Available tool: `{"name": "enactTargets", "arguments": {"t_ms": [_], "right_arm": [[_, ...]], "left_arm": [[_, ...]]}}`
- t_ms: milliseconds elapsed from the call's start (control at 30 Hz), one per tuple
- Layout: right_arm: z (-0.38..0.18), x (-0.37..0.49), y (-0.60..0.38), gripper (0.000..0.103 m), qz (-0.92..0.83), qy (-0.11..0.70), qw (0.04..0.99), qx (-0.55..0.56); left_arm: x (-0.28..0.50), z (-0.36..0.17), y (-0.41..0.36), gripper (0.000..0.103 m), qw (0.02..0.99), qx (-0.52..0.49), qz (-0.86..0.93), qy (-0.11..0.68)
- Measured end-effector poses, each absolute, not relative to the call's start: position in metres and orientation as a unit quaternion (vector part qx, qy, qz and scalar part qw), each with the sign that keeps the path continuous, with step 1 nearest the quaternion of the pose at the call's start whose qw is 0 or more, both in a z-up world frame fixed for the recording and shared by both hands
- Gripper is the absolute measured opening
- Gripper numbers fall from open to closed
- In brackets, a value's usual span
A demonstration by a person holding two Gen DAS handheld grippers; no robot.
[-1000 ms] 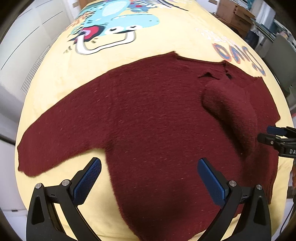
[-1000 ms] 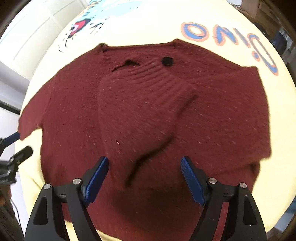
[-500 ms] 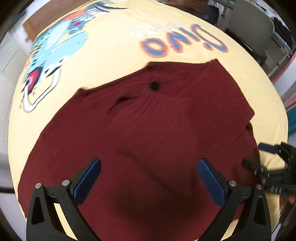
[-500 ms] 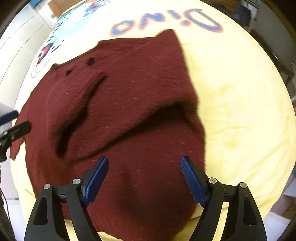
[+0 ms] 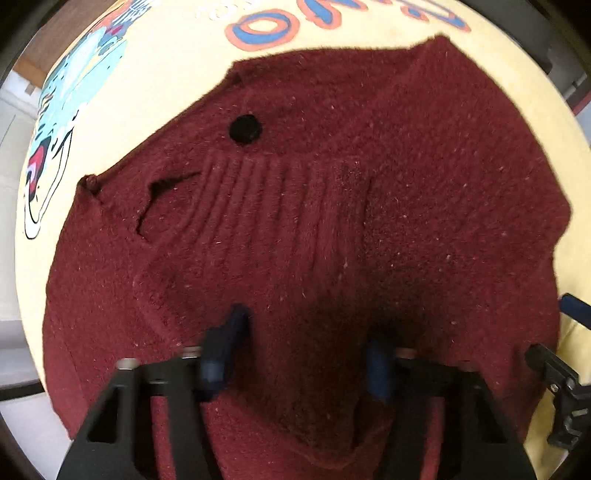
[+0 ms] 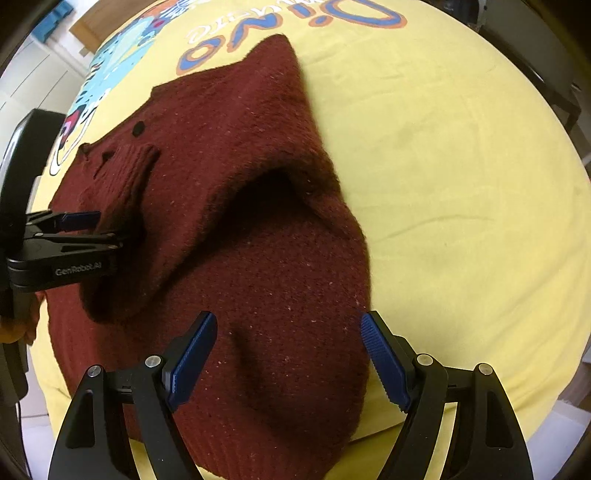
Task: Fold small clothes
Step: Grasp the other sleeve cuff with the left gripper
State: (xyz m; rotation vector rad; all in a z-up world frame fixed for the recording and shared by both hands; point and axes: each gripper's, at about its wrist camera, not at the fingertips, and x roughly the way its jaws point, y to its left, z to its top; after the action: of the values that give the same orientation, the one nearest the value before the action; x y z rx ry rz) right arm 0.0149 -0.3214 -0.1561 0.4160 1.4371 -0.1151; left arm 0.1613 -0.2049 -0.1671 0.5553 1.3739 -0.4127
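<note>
A small dark red knit sweater [image 5: 332, 206] lies on a yellow printed sheet [image 5: 155, 96], one sleeve folded across its chest, a black button [image 5: 245, 129] near the collar. My left gripper [image 5: 303, 350] is pressed into the folded sleeve with its blue pads narrowed around a bunch of knit; in the right wrist view it [image 6: 99, 225] grips the sleeve [image 6: 147, 229] from the left. My right gripper [image 6: 286, 354] is open and empty above the sweater's lower body [image 6: 288, 295]; its fingertips show at the right edge of the left wrist view [image 5: 554, 365].
The yellow sheet [image 6: 461, 184] with a blue dinosaur print and "Dino" lettering [image 6: 295, 33] covers the whole surface and drops away at its edges. Bare sheet lies right of the sweater. White cupboards [image 6: 33, 81] stand beyond the left edge.
My left gripper moved right and down onto the folded sleeve and its jaws closed in from wide open onto the knit. The right gripper drew back toward the sweater's right side, still open.
</note>
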Motion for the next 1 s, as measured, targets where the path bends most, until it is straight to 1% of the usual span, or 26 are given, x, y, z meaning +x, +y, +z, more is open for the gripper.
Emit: {"name": "enactTargets", "arguments": {"t_ms": [33,233,367,467,567,700,767,800,867,900,933,967,1000], "right_arm": [[-0.156,0.015,-0.321,0.081,-0.052,0.653,0.732,0.19],[-0.152,0.015,-0.321,0.081,-0.058,0.645,0.737,0.193],[-0.145,0.011,-0.323,0.081,-0.057,0.636,0.743,0.2],[-0.145,0.012,-0.318,0.081,-0.053,0.636,0.744,0.197],[-0.146,0.019,-0.309,0.081,-0.048,0.638,0.744,0.192],[-0.146,0.018,-0.305,0.081,-0.04,0.64,0.744,0.187],[-0.147,0.018,-0.302,0.081,-0.039,0.642,0.743,0.185],[-0.148,0.018,-0.3,0.081,-0.039,0.642,0.743,0.185],[-0.148,0.018,-0.299,0.081,-0.038,0.644,0.742,0.183],[-0.148,0.017,-0.299,0.081,-0.038,0.644,0.742,0.183],[-0.149,0.017,-0.299,0.081,-0.039,0.644,0.742,0.183],[-0.149,0.017,-0.299,0.081,-0.039,0.644,0.742,0.183],[-0.149,0.016,-0.299,0.081,-0.039,0.644,0.742,0.183]], "left_arm": [[0.163,-0.163,-0.199,0.013,0.723,0.25,-0.184,0.617],[0.174,-0.124,-0.134,0.013,0.76,0.172,-0.189,0.598],[0.159,-0.11,-0.091,0.013,0.778,0.133,-0.182,0.586],[0.149,-0.117,-0.078,0.016,0.783,0.107,-0.171,0.589],[0.152,-0.133,-0.062,0.017,0.773,0.066,-0.163,0.61],[0.148,-0.155,-0.055,0.023,0.754,0.04,-0.145,0.64],[0.148,-0.163,-0.047,0.034,0.75,0.03,-0.136,0.647],[0.15,-0.165,-0.044,0.037,0.75,0.027,-0.132,0.648],[0.146,-0.169,-0.036,0.052,0.75,0.023,-0.12,0.65],[0.145,-0.169,-0.031,0.057,0.753,0.017,-0.111,0.649],[0.143,-0.166,-0.028,0.073,0.755,0.013,-0.1,0.648],[0.144,-0.167,-0.023,0.084,0.757,0.006,-0.087,0.648],[0.141,-0.165,-0.016,0.087,0.757,-0.003,-0.083,0.648]]}}
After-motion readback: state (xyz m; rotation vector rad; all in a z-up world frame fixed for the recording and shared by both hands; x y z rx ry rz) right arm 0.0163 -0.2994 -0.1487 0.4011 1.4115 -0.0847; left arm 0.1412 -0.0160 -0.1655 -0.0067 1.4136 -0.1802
